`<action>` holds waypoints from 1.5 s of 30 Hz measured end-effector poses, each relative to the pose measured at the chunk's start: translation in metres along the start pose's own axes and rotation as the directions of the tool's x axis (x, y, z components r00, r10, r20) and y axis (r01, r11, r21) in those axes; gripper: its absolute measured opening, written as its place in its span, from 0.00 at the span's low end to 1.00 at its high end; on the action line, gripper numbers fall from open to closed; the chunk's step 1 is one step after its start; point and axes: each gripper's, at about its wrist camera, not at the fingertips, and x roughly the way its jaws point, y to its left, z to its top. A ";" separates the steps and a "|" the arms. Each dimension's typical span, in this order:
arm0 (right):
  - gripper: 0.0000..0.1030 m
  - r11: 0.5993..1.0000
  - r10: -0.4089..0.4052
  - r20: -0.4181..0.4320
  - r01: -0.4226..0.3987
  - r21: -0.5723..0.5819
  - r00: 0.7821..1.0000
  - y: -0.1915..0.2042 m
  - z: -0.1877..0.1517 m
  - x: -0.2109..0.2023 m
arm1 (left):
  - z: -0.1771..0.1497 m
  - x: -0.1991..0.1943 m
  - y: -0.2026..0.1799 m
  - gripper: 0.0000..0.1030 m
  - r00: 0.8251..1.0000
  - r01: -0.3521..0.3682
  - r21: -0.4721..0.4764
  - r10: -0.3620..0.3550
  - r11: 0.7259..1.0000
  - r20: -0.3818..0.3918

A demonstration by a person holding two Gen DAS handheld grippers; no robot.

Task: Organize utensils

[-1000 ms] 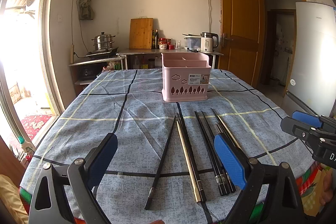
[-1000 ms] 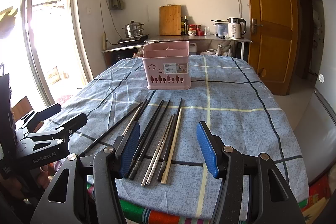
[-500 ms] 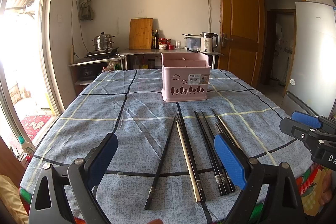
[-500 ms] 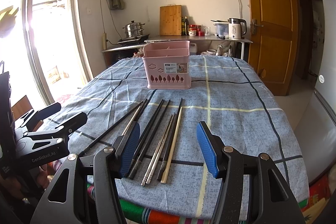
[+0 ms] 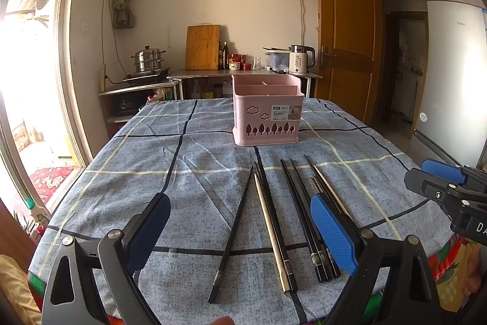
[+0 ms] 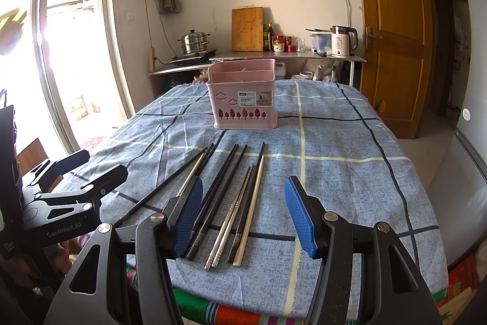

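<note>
Left gripper (image 5: 239,229): I have its fingers spread wide and holding nothing, hanging low over the near edge of the table, with the left-hand chopsticks lying between them.
Right gripper (image 6: 243,217): also spread wide and empty, poised above the right-hand chopsticks; I judge both are set this way so either can drop onto a stick without re-aiming.
Chopsticks (image 5: 275,229): a loose row on the tablecloth (image 5: 127,172), near me, butt ends toward the edge and tips toward the far side. Most are black, one pale (image 6: 249,212), and a metal pair (image 6: 229,217) lies together. None is lifted.
Lone black stick (image 5: 232,236): angled away from the rest on the left, so probably the easiest for my left side to take.
Basket (image 5: 268,111): the pink divided holder stands upright further back, well apart from the row, open top facing up and compartments apparently empty. That is where I expect the sticks to go.
Progress: I judge the sorting has not begun.
Risk: thin sticks lying close side by side may come up in twos.
</note>
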 end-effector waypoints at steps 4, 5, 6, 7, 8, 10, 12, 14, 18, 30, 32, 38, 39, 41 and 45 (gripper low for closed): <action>0.55 1.000 0.001 0.000 -0.001 0.000 1.000 0.000 0.000 0.000 | 0.000 0.000 0.000 0.91 1.000 0.001 0.001 -0.001 1.000 -0.002; 0.55 1.000 0.001 0.001 -0.001 0.000 1.000 0.000 0.000 0.001 | 0.000 0.000 0.000 0.91 1.000 0.001 0.001 -0.001 1.000 -0.002; 0.55 1.000 0.000 0.000 0.000 0.000 1.000 0.000 0.000 0.000 | 0.000 0.000 0.000 0.91 1.000 0.001 0.001 -0.001 1.000 -0.002; 0.55 1.000 0.001 -0.002 -0.001 0.000 1.000 0.000 0.000 0.001 | 0.000 0.000 0.000 0.91 1.000 0.001 0.001 -0.001 1.000 -0.001; 0.55 1.000 0.001 -0.002 -0.001 0.000 1.000 0.000 0.000 0.001 | 0.000 0.000 -0.001 0.91 1.000 0.001 0.000 -0.001 1.000 -0.001; 0.55 1.000 0.001 -0.003 -0.001 -0.001 1.000 0.000 0.000 0.002 | -0.001 0.000 -0.001 0.91 1.000 0.000 0.001 0.000 1.000 -0.002; 0.55 1.000 0.000 -0.004 0.000 -0.001 1.000 0.000 -0.001 0.003 | -0.001 0.001 -0.001 0.91 1.000 0.001 0.002 -0.001 1.000 -0.005; 0.55 1.000 0.001 -0.004 -0.001 0.001 1.000 0.000 -0.001 0.003 | -0.001 0.002 0.000 0.91 1.000 0.004 0.002 -0.004 1.000 -0.008; 0.55 1.000 0.002 -0.008 -0.002 0.004 1.000 -0.001 0.000 0.006 | -0.001 0.007 0.001 0.91 1.000 0.011 0.004 -0.011 1.000 -0.017; 0.55 1.000 0.015 -0.052 -0.014 0.017 0.999 -0.008 0.005 0.035 | 0.000 0.065 0.013 0.85 0.988 0.022 0.104 -0.006 0.994 -0.152; 0.55 1.000 0.020 -0.059 -0.020 0.013 0.998 -0.008 0.009 0.043 | 0.000 0.078 0.015 0.82 0.985 0.025 0.120 -0.003 0.993 -0.175; 0.55 0.999 0.037 -0.092 -0.037 0.009 0.995 -0.007 0.022 0.071 | 0.007 0.129 0.029 0.79 0.951 0.057 0.088 -0.027 0.995 -0.309; 0.55 0.999 0.041 -0.099 -0.040 0.009 0.994 -0.007 0.024 0.077 | 0.008 0.135 0.030 0.79 0.943 0.068 0.075 -0.039 0.995 -0.330; 0.55 0.999 0.047 -0.119 -0.046 0.010 0.992 -0.008 0.029 0.088 | 0.009 0.145 0.030 0.78 0.936 0.076 0.072 -0.047 0.994 -0.350; 0.50 0.998 0.055 -0.151 -0.056 0.000 0.987 -0.007 0.037 0.109 | 0.010 0.163 0.027 0.66 0.916 0.098 0.079 -0.059 0.992 -0.398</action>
